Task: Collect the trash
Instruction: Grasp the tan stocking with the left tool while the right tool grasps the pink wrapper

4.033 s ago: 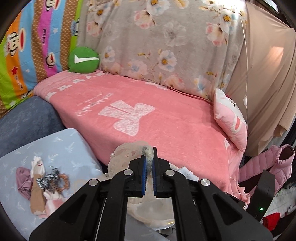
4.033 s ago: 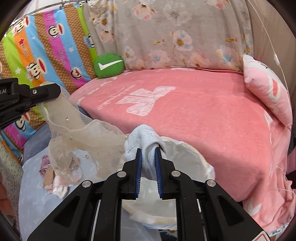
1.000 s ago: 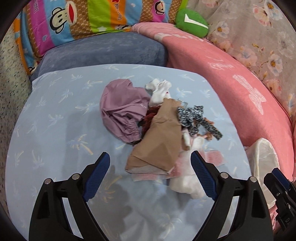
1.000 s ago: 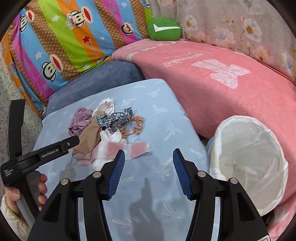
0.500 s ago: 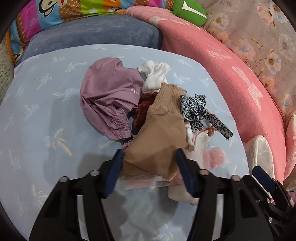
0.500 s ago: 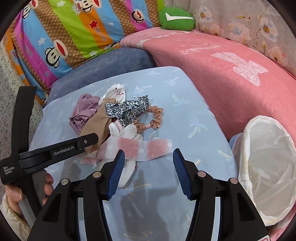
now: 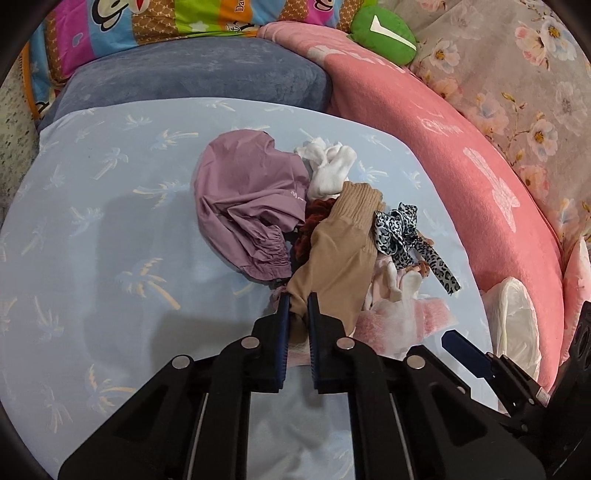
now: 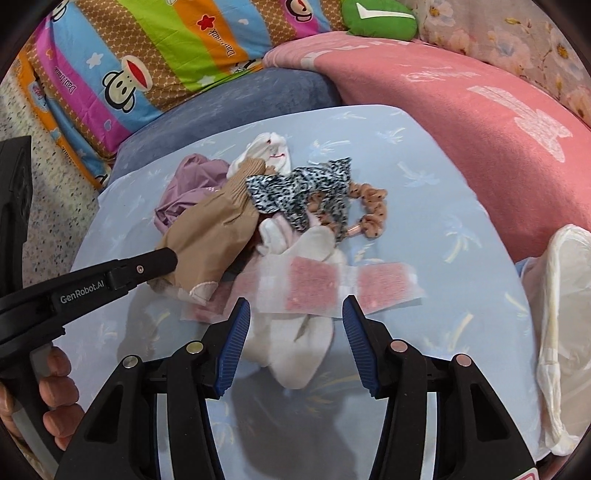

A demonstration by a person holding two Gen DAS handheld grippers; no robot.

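Observation:
A heap of small cloth items lies on the light blue palm-print sheet [image 7: 110, 221]. It holds a purple cloth [image 7: 251, 206], a tan sock [image 7: 340, 251], a leopard-print band [image 7: 402, 229] and a pink-and-white strip [image 8: 332, 282]. My left gripper [image 7: 295, 302] is shut on the tan sock's near corner; the right wrist view shows it [image 8: 168, 260] at that sock [image 8: 218, 236]. My right gripper [image 8: 295, 308] hovers over a white sock [image 8: 295, 343] and the strip. Its jaws are closing, with pads clear of both. A white-lined trash bag [image 8: 565, 314] stands open at the right.
A pink blanket [image 7: 461, 147] rises right of the sheet, with a blue-grey cushion [image 7: 192, 70] behind. A green pillow [image 7: 384, 33] and striped monkey-print fabric [image 8: 155, 55] lie farther back. A hand [image 8: 55, 402] holds the left gripper's handle at the lower left.
The left jaws went from wide open to shut on the tan sock after edging toward the heap. The right gripper came lower and closer to the strip and white sock.

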